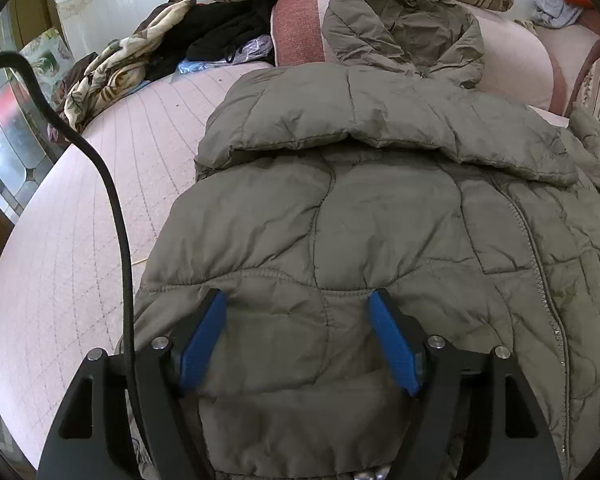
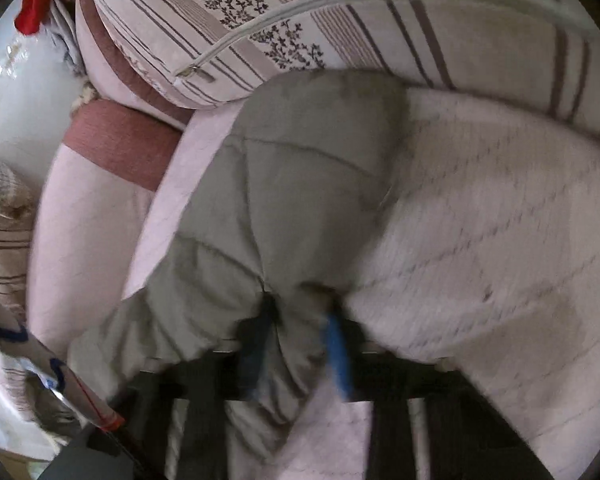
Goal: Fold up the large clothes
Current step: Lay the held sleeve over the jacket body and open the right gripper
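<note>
On the bed [image 1: 100, 184], the left gripper [image 1: 298, 300] hovers released over the jacket [image 1: 380, 208], while the right gripper [image 2: 300, 320] grasps its sleeve [image 2: 300, 184].

- No readable text, label, brand, number or sign shows in either wrist view, not on any cloth or bedding.

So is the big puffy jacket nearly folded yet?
Not nearly. Done: one sleeve already lies folded across the olive jacket, which is spread on the pink bed. In hand: the right gripper is pinching a bunch of jacket fabric, though that view is blurry; the left gripper is open above the front panel. Left: the body and the hood remain unfolded.
</note>
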Demonstrator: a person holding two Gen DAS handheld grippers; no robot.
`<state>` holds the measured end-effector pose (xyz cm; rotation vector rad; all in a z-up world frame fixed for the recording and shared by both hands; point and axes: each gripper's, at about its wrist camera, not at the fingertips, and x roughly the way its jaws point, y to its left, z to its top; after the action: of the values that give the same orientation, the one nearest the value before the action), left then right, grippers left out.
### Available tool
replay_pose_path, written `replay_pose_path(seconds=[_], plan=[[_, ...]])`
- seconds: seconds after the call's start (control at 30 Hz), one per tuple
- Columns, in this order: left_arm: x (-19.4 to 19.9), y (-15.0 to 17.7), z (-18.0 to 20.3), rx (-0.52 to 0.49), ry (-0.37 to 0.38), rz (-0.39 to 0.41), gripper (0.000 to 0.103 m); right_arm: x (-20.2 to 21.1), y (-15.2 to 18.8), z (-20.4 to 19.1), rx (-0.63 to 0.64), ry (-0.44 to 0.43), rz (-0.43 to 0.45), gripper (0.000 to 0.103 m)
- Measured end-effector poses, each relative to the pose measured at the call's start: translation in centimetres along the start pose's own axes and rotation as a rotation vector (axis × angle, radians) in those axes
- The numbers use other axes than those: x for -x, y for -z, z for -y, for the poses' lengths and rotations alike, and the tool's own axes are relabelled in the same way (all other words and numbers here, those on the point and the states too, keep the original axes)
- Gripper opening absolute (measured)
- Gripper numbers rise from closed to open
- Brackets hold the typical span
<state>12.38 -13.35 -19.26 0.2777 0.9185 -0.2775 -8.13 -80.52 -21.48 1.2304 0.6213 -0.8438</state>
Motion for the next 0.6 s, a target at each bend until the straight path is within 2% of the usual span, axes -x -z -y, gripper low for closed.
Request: replay_pose_path(seconds=[0.13, 0.2, 0.3, 0.43, 0.6], plan=[[0.0, 0.0, 0.0, 0.002, 0.002, -0.002, 0.074, 1.7, -0.7, -1.7, 0.071, 0.016, 0.009, 0.008], [0.1, 0.0, 0.0, 0.004, 0.005, -0.005, 0.074, 3.9, -0.6, -3.6, 0.139, 0.026, 0.036, 0.008], [0.4, -0.1, -0.2, 0.011, 0.016, -0.009, 0.074, 7.1, 0.1, -7.0, 0.223, -0.002, 0.074, 0.008], [1.2, -0.2, -0.8, 0.043, 0.075, -0.021, 0.074, 12.3, 2.9, -12.8, 0.394, -0.059, 0.132, 0.008], [3.3, -0.5, -2.0, 0.072, 0.118, 0.017, 0.074, 17.8, 10.2, -20.8, 0.629, -0.192, 0.134, 0.007]])
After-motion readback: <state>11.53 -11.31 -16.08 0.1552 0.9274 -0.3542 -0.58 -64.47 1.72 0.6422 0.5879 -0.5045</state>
